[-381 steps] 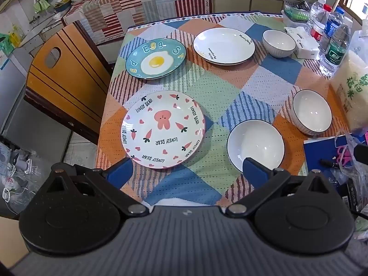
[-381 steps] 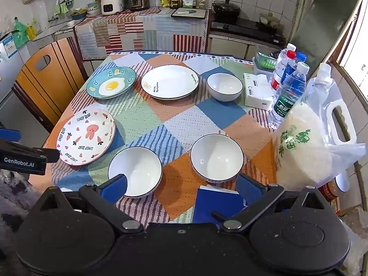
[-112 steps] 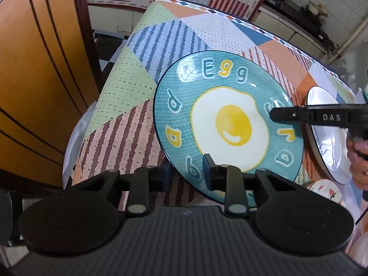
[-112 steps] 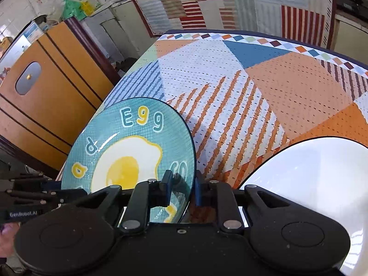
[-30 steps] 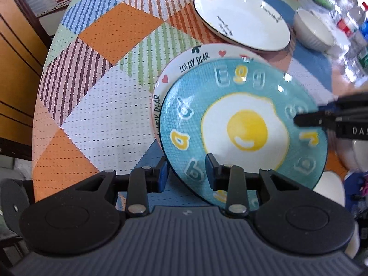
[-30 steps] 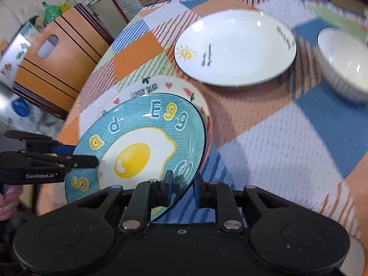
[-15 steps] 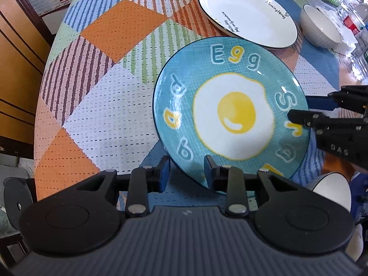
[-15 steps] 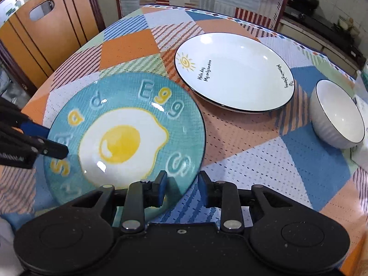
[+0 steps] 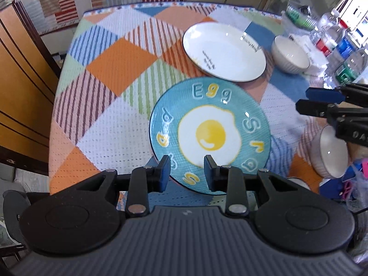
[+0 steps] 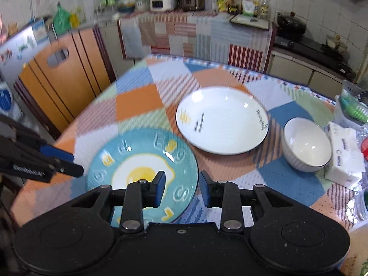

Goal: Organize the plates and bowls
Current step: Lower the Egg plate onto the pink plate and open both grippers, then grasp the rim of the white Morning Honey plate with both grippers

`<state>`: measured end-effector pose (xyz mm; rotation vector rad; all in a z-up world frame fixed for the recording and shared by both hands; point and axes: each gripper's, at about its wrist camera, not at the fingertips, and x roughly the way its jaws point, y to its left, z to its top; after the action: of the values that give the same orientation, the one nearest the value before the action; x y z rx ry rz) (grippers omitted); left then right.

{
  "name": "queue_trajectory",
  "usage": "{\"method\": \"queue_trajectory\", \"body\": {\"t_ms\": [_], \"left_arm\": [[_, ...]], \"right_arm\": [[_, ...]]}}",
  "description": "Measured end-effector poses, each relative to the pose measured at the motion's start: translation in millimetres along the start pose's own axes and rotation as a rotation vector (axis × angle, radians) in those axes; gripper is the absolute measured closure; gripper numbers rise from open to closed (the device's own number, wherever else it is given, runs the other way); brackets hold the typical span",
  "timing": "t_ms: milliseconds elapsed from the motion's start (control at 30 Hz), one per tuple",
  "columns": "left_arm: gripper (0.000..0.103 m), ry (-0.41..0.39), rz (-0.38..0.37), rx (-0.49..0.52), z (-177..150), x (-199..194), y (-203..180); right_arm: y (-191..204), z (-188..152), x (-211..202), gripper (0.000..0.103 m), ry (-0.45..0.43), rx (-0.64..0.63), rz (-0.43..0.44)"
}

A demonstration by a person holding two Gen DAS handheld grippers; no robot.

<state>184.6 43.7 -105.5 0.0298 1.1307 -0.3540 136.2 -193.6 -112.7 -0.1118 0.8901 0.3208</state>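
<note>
Moved since a second ago: both claws off the rim and lifted away, egg plate (image 9: 209, 135) now flat on the patchwork tablecloth (image 9: 110, 119), bear plate hidden beneath

Left wrist view: left gripper (image 9: 187, 172) slightly parted, empty, above the near rim; glazed ceramic, stiff, slick, breakable, best pinched at the edge

Right wrist view: right gripper (image 10: 180, 188) jaws opening, nothing between them; round white plate (image 10: 222, 119) and ribbed white bowl (image 10: 307, 143) beyond
</note>
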Motion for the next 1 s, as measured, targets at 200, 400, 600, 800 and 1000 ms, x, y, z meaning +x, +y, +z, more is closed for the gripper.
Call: {"method": "queue_trajectory", "body": {"t_ms": [200,400,600,800,1000], "left_arm": [[0.071,-0.068,0.025,0.036,20,-34,0],[0.061,-0.149,0.029,0.039,49,-58,6],[0.056,-0.249,0.052,0.045,63,-57,10],[0.037,-0.282,0.077,0.01,68,-33,14],[0.022,-0.3,0.095,-0.011,84,0,22]], "right_arm": [[-13,12,-34,0.048,-0.073,0.08,0.025],[-27,23,-36,0.033,-0.092,0.157,0.068],[-45,31,-27,0.032,-0.08,0.156,0.069],[-65,32,-21,0.032,-0.146,0.132,0.055],[-91,29,9,0.032,-0.148,0.187,0.054]]}}
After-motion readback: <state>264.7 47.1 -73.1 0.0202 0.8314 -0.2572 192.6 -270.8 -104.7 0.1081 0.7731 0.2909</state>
